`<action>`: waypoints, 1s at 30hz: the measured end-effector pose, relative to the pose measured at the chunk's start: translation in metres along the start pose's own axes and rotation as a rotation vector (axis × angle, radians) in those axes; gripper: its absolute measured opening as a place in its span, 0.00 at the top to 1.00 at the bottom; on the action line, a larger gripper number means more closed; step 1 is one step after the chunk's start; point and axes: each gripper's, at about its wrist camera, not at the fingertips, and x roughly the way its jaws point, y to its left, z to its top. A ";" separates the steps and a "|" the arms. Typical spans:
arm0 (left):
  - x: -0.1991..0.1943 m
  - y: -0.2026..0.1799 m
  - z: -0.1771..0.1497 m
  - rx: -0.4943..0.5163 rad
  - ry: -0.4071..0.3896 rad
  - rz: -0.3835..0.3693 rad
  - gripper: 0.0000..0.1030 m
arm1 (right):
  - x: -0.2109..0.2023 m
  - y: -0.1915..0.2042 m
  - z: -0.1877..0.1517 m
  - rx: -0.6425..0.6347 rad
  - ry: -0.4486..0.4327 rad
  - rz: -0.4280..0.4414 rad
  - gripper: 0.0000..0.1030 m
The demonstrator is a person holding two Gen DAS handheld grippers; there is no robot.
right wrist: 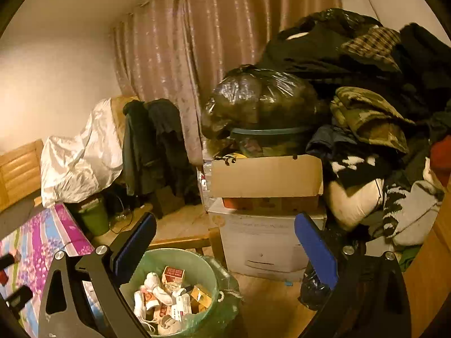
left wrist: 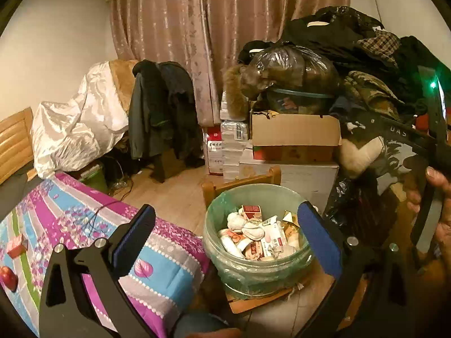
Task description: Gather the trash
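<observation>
With the left gripper (left wrist: 225, 231) and right gripper (right wrist: 225, 242) both spread wide and empty, swing toward the small red box (left wrist: 17, 246) at 9 o'clock of the bin (left wrist: 255, 270), approaching the bed (left wrist: 157, 256) low

A round bin (left wrist: 255, 270) lined with a pale green plastic bag is seen upright on a low wooden stool, at about five o'clock from the centre of the left wrist view and at six o'clock, low down, in the right wrist view (right wrist: 208, 270). The liner is folded over the rim and bunched around the outer wall. The bin is filled roughly to the brim with trash (left wrist: 258, 238) — crumpled white tissues, small red-and-white cartons, a yellowish box and torn wrappers, heaped loosely and lying at all angles. A red-and-white carton (right wrist: 173, 276) is propped near the far rim, at twelve o'clock within the bin — the tissues are massed toward nine o'clock.
</observation>
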 end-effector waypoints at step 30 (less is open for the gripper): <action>-0.002 0.012 -0.014 0.064 0.043 -0.072 0.05 | -0.003 0.048 -0.002 -0.144 0.020 0.088 0.05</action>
